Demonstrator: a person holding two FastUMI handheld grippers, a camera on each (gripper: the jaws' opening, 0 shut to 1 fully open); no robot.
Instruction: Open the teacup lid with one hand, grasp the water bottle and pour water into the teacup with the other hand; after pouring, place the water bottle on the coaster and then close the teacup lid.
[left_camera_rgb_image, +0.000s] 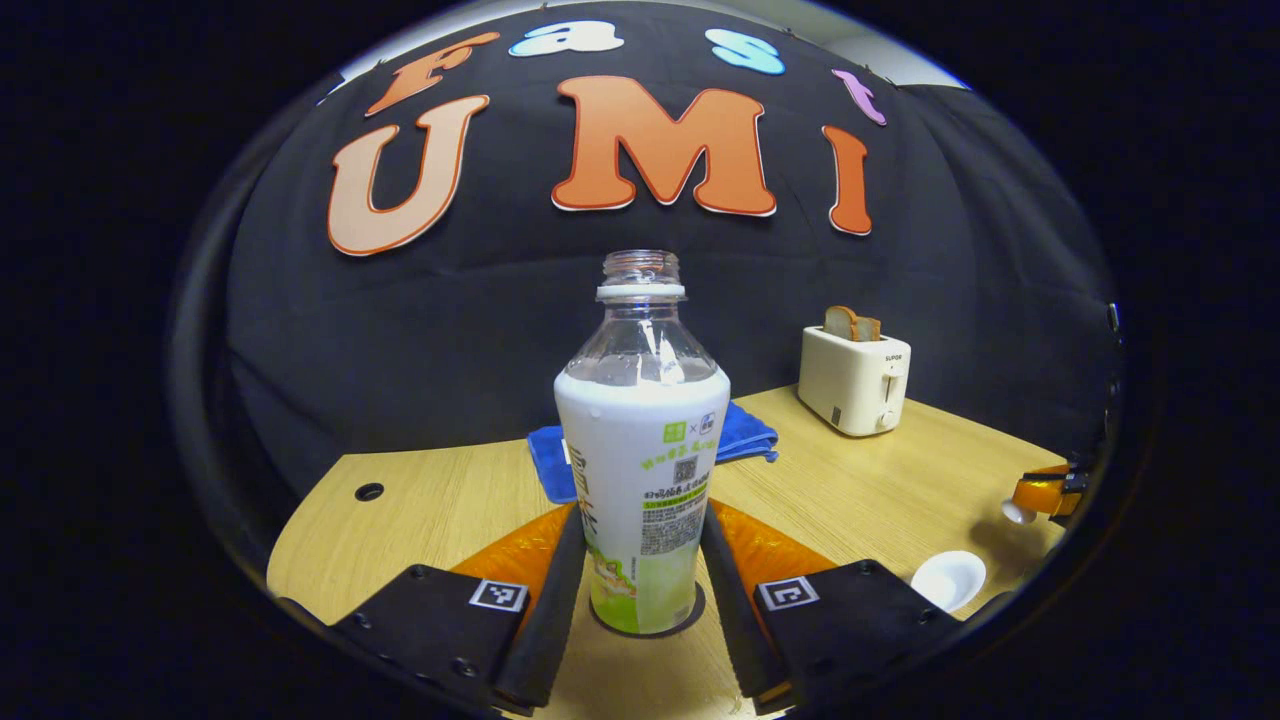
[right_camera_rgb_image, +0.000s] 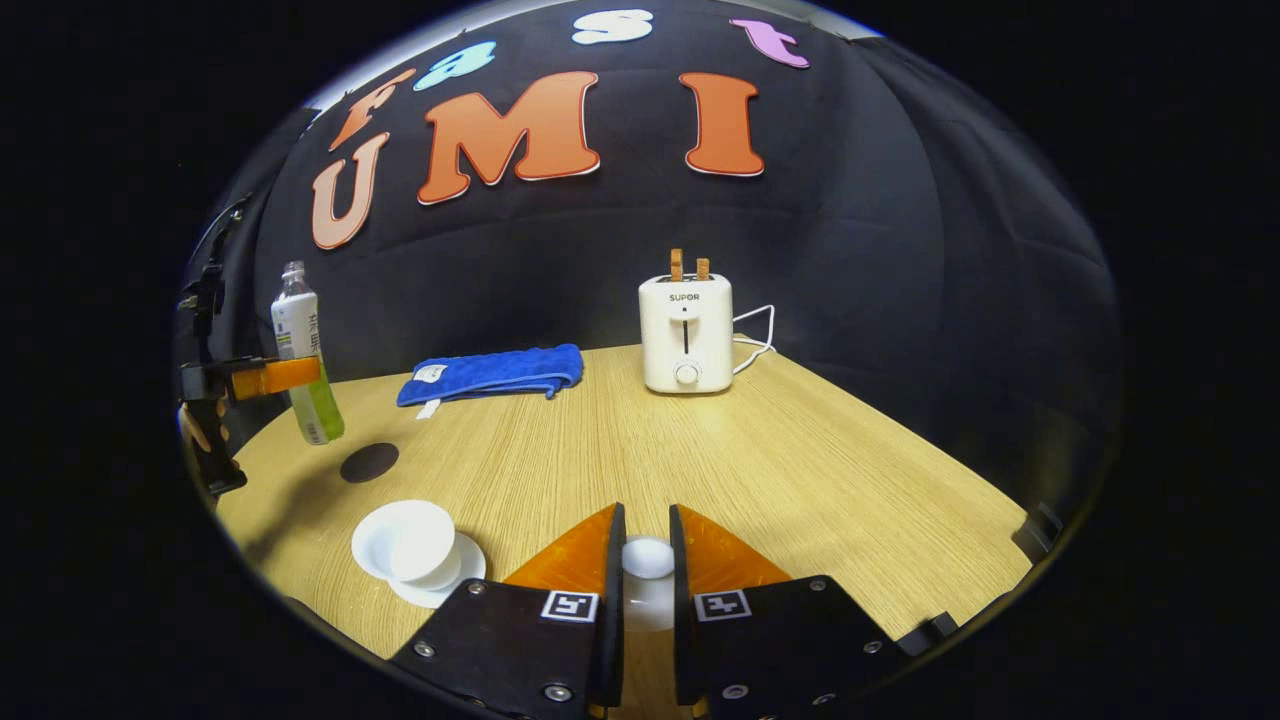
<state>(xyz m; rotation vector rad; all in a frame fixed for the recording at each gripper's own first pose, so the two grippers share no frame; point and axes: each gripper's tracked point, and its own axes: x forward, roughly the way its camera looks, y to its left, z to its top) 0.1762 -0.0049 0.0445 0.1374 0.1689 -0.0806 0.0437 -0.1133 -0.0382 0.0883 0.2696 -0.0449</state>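
Observation:
An uncapped water bottle (left_camera_rgb_image: 640, 470) with a white and green label stands upright between my left gripper's (left_camera_rgb_image: 640, 512) fingers, which press on both its sides. A dark round coaster (left_camera_rgb_image: 690, 622) peeks out just under the bottle's base. In the right gripper view the bottle (right_camera_rgb_image: 300, 345) is at the far left, by the coaster (right_camera_rgb_image: 368, 462). My right gripper (right_camera_rgb_image: 645, 520) is shut on the white teacup lid (right_camera_rgb_image: 648, 558), held above the table. The open white teacup (right_camera_rgb_image: 405, 538) sits on its saucer (right_camera_rgb_image: 462, 575) at the front left, and shows as the teacup (left_camera_rgb_image: 948, 578) in the left gripper view.
A white toaster (right_camera_rgb_image: 686, 335) with two bread slices stands at the back, its cord trailing to the right. A folded blue towel (right_camera_rgb_image: 492, 372) lies left of it, behind the bottle. The wooden table (right_camera_rgb_image: 800, 480) has a small hole (left_camera_rgb_image: 369, 491) near its left edge.

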